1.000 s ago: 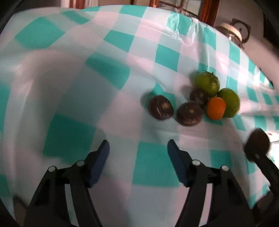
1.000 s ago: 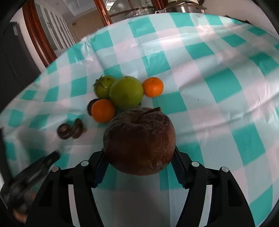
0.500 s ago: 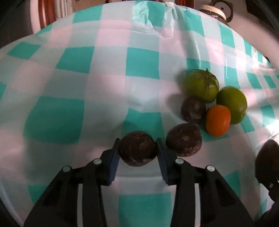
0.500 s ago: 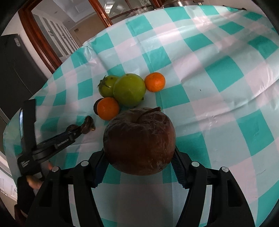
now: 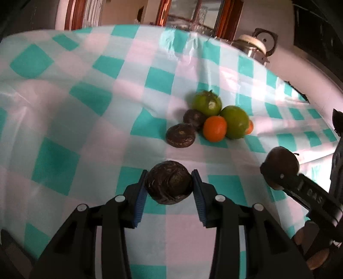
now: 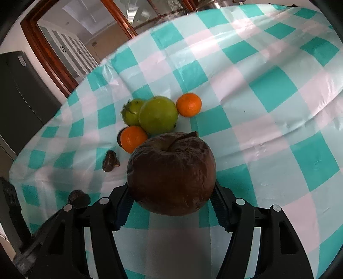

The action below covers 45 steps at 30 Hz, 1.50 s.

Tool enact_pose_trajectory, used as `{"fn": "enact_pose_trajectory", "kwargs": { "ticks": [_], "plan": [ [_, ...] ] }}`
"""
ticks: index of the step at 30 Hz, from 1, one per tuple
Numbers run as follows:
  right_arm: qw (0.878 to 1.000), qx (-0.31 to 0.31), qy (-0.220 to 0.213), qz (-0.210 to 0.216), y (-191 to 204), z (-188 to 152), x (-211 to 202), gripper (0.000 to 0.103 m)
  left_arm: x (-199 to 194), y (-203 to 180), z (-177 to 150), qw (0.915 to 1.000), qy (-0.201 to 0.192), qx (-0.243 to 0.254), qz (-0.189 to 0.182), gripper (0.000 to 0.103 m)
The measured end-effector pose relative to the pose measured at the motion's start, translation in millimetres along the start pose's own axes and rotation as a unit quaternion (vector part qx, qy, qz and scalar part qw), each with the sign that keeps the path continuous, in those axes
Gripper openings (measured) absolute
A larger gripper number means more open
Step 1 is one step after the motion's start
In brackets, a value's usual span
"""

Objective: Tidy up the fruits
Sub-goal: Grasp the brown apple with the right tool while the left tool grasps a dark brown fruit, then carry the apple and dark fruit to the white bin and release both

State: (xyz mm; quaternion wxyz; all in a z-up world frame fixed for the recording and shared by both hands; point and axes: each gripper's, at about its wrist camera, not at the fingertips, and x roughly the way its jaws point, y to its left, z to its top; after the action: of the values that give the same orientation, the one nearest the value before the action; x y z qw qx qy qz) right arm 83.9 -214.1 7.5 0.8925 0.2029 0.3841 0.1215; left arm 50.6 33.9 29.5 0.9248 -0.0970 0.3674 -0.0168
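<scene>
A tablecloth point(image 6: 268, 90) checked in teal, white and pale pink is seen. At its 10 o'clock, two green fruits point(image 6: 158, 117) and two orange tangerines point(image 6: 189, 104) are grouped. A wrinkled brown apple point(image 6: 171, 173) is shown between blue-padded black fingers point(image 6: 218, 206).

A teal, white and pink checked tablecloth point(image 5: 90, 94) covers the table, creased and puckered near its far edge. Beyond that edge stands a steel kettle point(image 5: 255, 48) with a pale lid, possibly a pressure cooker. Behind it is a wood-framed glass cabinet point(image 5: 193, 15). A dark refrigerator point(image 6: 19, 96) stands beside a wooden doorframe point(image 6: 49, 53).
</scene>
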Motion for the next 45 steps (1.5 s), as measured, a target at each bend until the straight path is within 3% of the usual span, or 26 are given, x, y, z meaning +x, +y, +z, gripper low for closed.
{"fn": "enact_pose_trajectory", "kwargs": {
  "ticks": [4,6,8,12,19,27,31,38,41,45],
  "plan": [
    [1.0,0.01,-0.015,-0.011,-1.0,-13.3,-32.9,0.064,-31.6,-5.2,-19.7,0.9998,-0.014,-0.004,-0.016,0.04],
    [1.0,0.015,-0.025,-0.007,-3.8,-29.1,-60.4,0.064,-51.1,-14.0,-34.9,0.9994,-0.022,0.018,-0.02,0.04],
    [0.999,0.006,-0.036,-0.005,-6.2,-50.7,-98.5,0.064,-68.1,-23.5,-55.8,0.9984,-0.014,0.041,-0.037,0.04],
    [0.998,-0.025,-0.052,-0.039,-17.5,-90.7,-171.8,0.064,-89.1,-50.0,-90.6,0.9937,0.01,0.075,-0.083,0.04],
    [0.99,-0.023,-0.079,-0.115,-72.9,-156.8,-279.7,0.064,-125.6,-126.9,-138.7,0.9694,0.033,0.17,-0.174,0.04],
    [0.975,0.032,-0.102,-0.193,-152.5,-213.6,-364.1,0.064,-160.9,-221.3,-193.1,0.9174,0.057,0.3,-0.256,0.04],
    [0.968,0.073,-0.081,-0.225,-199.7,-239.6,-377.6,0.064,-168.8,-270.3,-230.1,0.8808,0.082,0.371,-0.282,0.04],
    [0.952,0.137,0.014,-0.273,-284.2,-271.3,-342.5,0.064,-159.1,-351.0,-315.6,0.7982,0.151,0.493,-0.311,0.04],
    [0.945,0.168,0.056,-0.275,-316.0,-283.5,-316.2,0.064,-134.6,-375.1,-353.9,0.7729,0.182,0.53,-0.297,0.04],
    [0.931,0.197,0.098,-0.29,-349.1,-295.7,-290.7,0.064,-98.7,-392.3,-394.6,0.7518,0.218,0.563,-0.266,0.04]
  ]
}}
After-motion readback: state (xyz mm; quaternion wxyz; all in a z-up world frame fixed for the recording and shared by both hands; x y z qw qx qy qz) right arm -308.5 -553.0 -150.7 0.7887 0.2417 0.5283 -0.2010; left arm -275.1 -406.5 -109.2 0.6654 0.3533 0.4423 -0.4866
